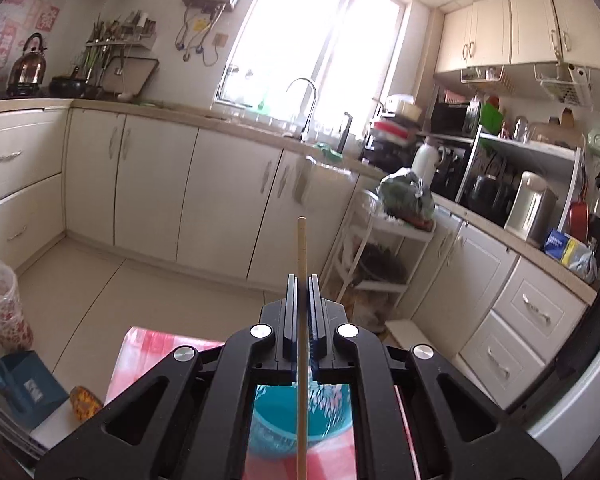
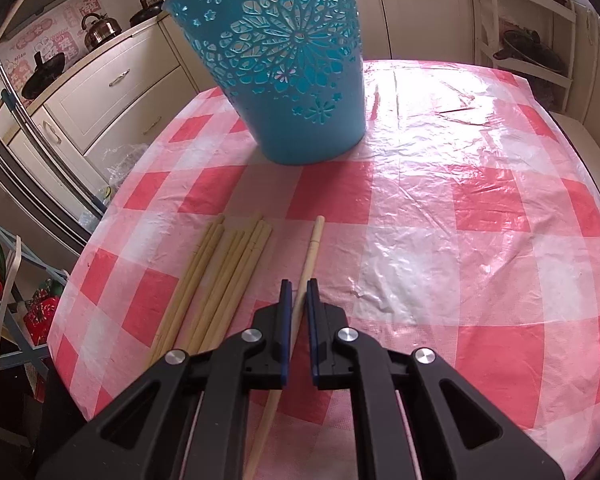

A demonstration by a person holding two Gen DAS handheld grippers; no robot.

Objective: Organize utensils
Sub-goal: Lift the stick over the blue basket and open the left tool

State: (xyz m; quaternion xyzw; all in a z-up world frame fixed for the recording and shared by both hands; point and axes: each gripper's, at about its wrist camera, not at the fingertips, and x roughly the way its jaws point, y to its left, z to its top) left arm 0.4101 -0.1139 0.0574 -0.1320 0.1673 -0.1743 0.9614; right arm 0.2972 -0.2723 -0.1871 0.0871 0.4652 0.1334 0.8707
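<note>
Your left gripper (image 1: 302, 280) is clamped on a single wooden chopstick (image 1: 301, 248), jaws nearly together with just the stick between them. The stick runs upright through the jaws, its tip poking out above them, its lower part running down over the blue plastic basket (image 1: 284, 420), which sits directly below. Whether the lower end is inside the basket, can't tell.

Your right gripper (image 2: 299, 286) is low over the table, jaws a narrow gap apart, straddling a lone chopstick (image 2: 314, 244) that lies on the red-and-white checked tablecloth (image 2: 440, 220). The pads don't look pressed onto it; no firm grip visible. That stick slants from under the gripper up and slightly right.

Just left of it, a bundle of chopsticks (image 2: 220, 276) lies flat on the cloth, roughly parallel, fanned a little. In the right wrist view the basket (image 2: 292, 60) with cut-out flower pattern stands upright at the far side of the table, well apart from the bundle.
</note>
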